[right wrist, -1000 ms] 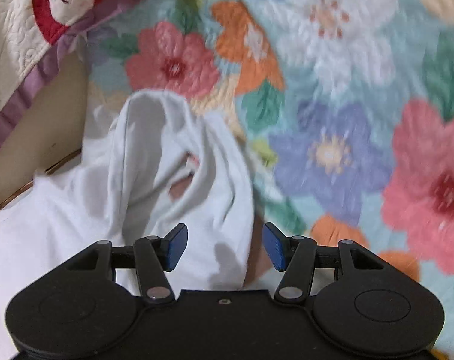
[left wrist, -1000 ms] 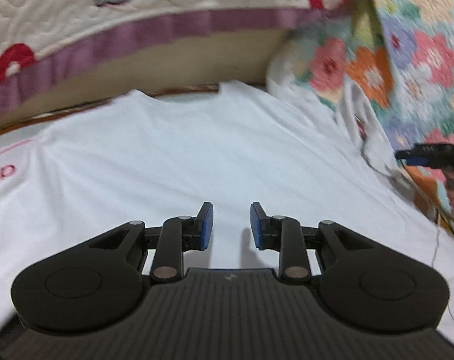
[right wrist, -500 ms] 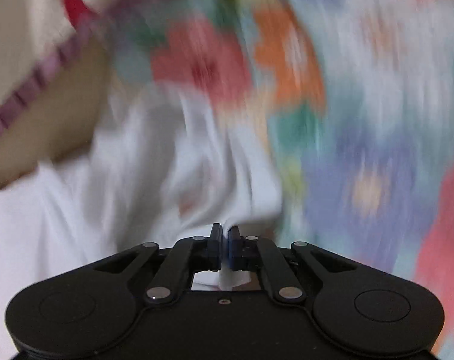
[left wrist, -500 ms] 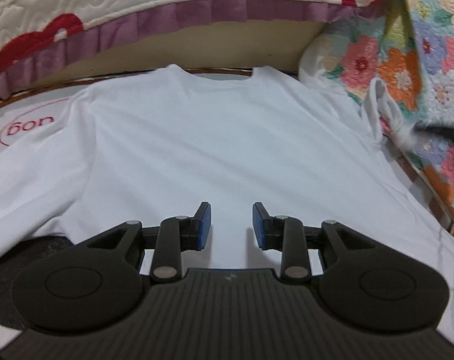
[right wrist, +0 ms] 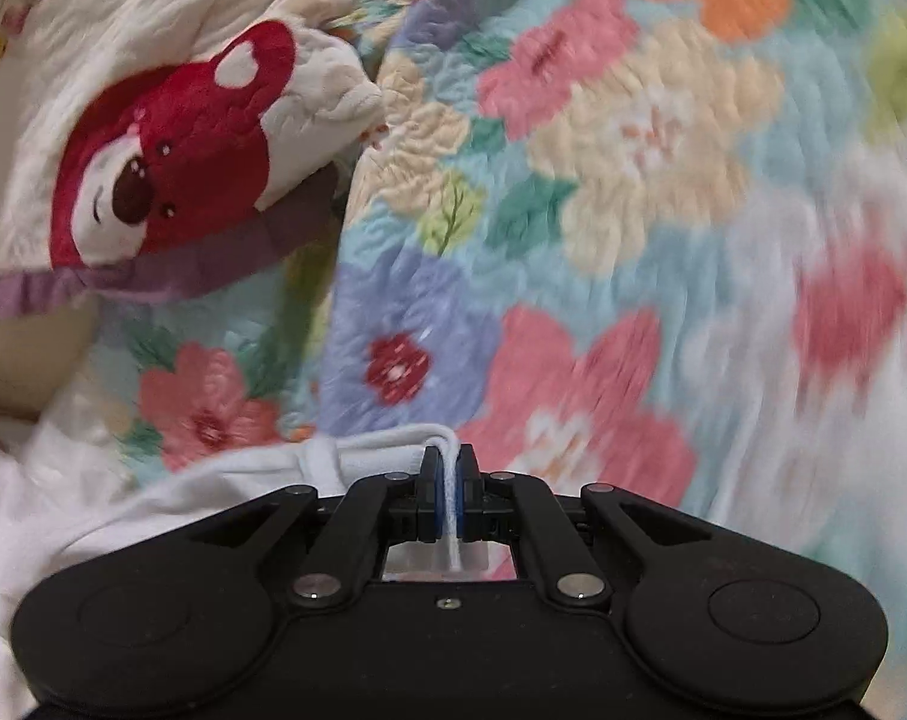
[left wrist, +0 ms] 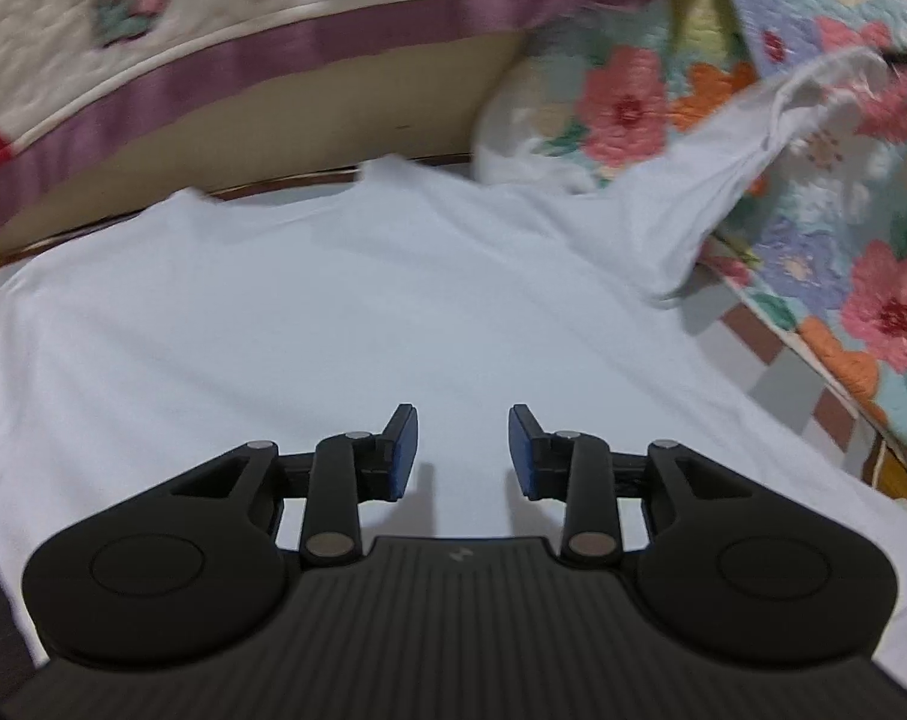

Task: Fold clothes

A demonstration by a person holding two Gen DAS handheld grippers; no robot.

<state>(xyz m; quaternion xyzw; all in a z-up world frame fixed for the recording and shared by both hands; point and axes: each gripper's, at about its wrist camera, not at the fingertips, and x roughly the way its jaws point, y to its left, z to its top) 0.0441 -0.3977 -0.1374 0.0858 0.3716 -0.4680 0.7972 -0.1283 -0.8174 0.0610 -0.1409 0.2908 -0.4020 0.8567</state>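
While pinched by right gripper (right wrist: 450, 480), shirt sleeve (right wrist: 387, 450).

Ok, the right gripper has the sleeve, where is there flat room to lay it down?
The flat white shirt body, between the left gripper and the collar, lies open. The right edge is crowded: the floral quilt presses against it, where the right gripper holds the sleeve.

The surface I'm working over is showing as a checkered bit (left wrist: 771, 360) peeking out at the right, grey and reddish squares. A white t-shirt (left wrist: 333, 330) is lying spread flat on it, taking up most of the space. A floral quilt (left wrist: 861, 276) is sitting along the right edge, and a cream quilt with a purple border (left wrist: 273, 54) is running along the back.
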